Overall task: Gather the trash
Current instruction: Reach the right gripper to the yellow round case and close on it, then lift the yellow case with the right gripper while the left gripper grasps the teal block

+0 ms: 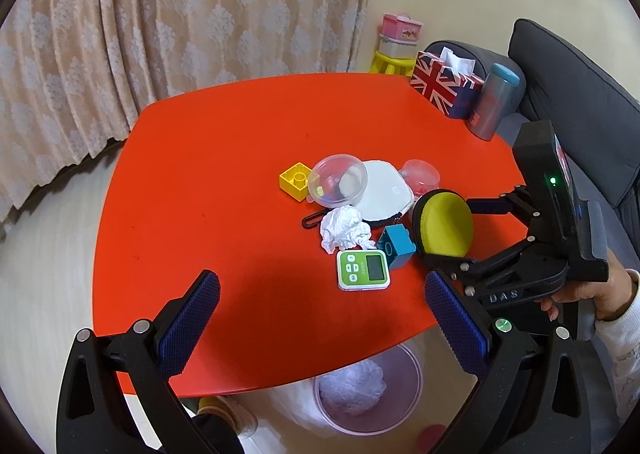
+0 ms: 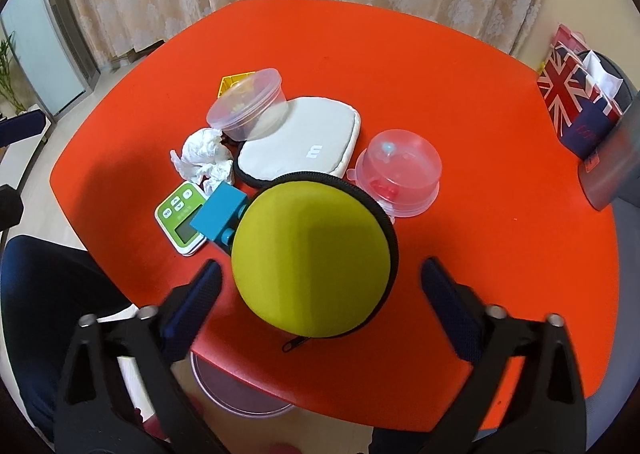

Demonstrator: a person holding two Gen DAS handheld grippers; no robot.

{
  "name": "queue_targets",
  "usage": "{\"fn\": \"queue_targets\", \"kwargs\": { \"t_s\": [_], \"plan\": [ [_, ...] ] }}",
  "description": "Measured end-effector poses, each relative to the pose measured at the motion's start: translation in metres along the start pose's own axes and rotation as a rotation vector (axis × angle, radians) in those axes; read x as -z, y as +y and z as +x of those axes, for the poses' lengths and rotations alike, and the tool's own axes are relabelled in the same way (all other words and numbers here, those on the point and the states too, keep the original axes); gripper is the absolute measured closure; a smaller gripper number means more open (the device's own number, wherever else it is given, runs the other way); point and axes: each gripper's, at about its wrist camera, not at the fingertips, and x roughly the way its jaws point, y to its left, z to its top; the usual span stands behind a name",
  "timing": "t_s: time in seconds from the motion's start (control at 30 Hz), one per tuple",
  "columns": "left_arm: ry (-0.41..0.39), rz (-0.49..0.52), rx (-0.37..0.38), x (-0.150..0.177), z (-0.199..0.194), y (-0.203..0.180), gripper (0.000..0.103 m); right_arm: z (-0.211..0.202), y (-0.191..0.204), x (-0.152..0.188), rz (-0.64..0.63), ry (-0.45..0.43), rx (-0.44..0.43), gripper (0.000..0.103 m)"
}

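The only plain piece of trash on the red bench (image 1: pixel 192 189) is the crumpled white tissue (image 1: pixel 344 230), which lies loose among things that are not rubbish. Seen from the left gripper (image 1: pixel 320 318), it sits ahead of the fingers and a little toward the right fingertip, touching the blue block (image 1: pixel 396 246) and just behind the green timer (image 1: pixel 363 270). The left fingers stand wide apart with nothing between them, hovering over the near bench edge.

The right gripper (image 2: pixel 320 290) is also spread wide and empty. The round yellow-green zip case (image 2: pixel 314 258) fills the space just ahead of and between its fingers, but neither pad touches it. From this gripper the tissue lies well ahead and off past the left fingertip, beside the clear round tub (image 2: pixel 248 103) and the grey pouch (image 2: pixel 300 141).

Below the near bench edge, under the left fingers, the lined waste bin (image 1: pixel 368 386) waits on the floor.

This looks like the approach step: nothing is gripped yet. The left gripper seems better placed for the tissue. The next move calls for bringing those fingers forward and down either side of the wad, clear of the timer and block, closing gently, then carrying it back over the edge to the bin.
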Motion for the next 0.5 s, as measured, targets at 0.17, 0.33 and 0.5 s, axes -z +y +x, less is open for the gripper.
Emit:
{"fn": "queue_targets", "kwargs": {
  "t_s": [0.17,0.33,0.5],
  "plan": [
    [-0.004,0.012,-0.001,0.002,0.002,-0.001,0.005,0.003,0.001,0.000,-0.003,0.007,0.001,0.029],
    [-0.005,0.008,0.001,0.003,0.002,0.000,0.005,0.001,-0.004,0.001,0.007,-0.004,-0.004,0.031],
    [-0.002,0.017,0.001,0.000,0.004,-0.005,0.005,-0.014,-0.012,0.002,0.040,-0.036,-0.017,0.031]
  ]
}}
